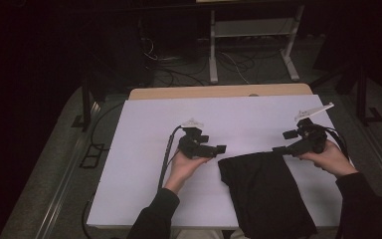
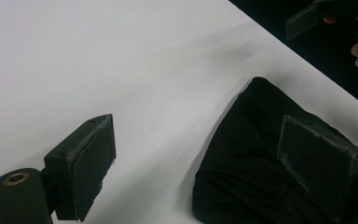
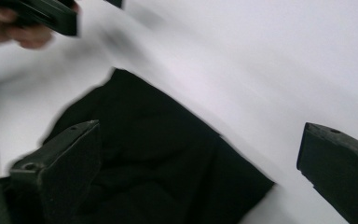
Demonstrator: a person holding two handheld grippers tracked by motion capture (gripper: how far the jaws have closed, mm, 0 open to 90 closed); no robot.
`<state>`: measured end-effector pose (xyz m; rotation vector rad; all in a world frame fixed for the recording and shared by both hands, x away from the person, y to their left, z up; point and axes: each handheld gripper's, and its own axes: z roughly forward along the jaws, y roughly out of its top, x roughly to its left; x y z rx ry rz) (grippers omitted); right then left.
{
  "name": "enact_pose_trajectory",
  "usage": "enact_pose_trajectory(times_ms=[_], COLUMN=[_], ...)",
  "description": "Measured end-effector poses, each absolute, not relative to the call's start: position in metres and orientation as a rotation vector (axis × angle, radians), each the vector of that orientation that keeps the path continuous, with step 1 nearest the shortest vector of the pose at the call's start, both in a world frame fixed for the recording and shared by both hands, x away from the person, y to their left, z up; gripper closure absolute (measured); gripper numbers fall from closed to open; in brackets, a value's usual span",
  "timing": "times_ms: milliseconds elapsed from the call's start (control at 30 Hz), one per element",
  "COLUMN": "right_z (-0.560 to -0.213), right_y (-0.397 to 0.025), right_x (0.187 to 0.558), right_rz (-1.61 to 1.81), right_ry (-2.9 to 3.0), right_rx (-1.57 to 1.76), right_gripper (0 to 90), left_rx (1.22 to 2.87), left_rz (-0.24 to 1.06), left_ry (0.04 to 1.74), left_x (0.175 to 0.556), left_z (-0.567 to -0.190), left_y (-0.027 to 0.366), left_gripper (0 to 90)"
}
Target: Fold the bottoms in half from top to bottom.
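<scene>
Gaping wide, left gripper and right gripper flank black cloth, holding nothing.

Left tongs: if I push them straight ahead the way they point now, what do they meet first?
Most likely the far corner of the black cloth, which lies just ahead on the white table cover. The left tongs are open and point toward that corner, though how high they hover above it is unclear.
</scene>
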<state>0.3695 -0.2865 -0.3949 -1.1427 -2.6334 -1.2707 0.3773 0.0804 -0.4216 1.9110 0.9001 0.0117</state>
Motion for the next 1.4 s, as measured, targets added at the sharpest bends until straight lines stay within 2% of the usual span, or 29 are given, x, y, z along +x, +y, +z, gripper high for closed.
enact_pose_trajectory(times_ms=[400,1000,1100,1400], right_z=[-0.426,-0.445,-0.446,-0.453], right_y=[-0.296,-0.297,-0.297,-0.297], right_x=[0.383,0.387,0.387,0.388], right_rz=[-1.196,-1.2,-1.207,-1.188], right_ry=[-2.663,-2.611,-2.61,-2.6], right_rx=[-1.205,-1.179,-1.162,-1.145], right_gripper=[0.0,14.9,21.3,32.9], left_rx=[1.915,1.956,1.958,1.962], left_rz=[-0.007,-0.118,-0.138,-0.201], left_ry=[0.909,0.93,0.904,0.87], left_x=[0.382,0.378,0.375,0.372], left_z=[-0.434,-0.462,-0.462,-0.465], left_y=[0.076,0.063,0.062,0.062], left_gripper=[11.1,15.1,19.5,30.2])
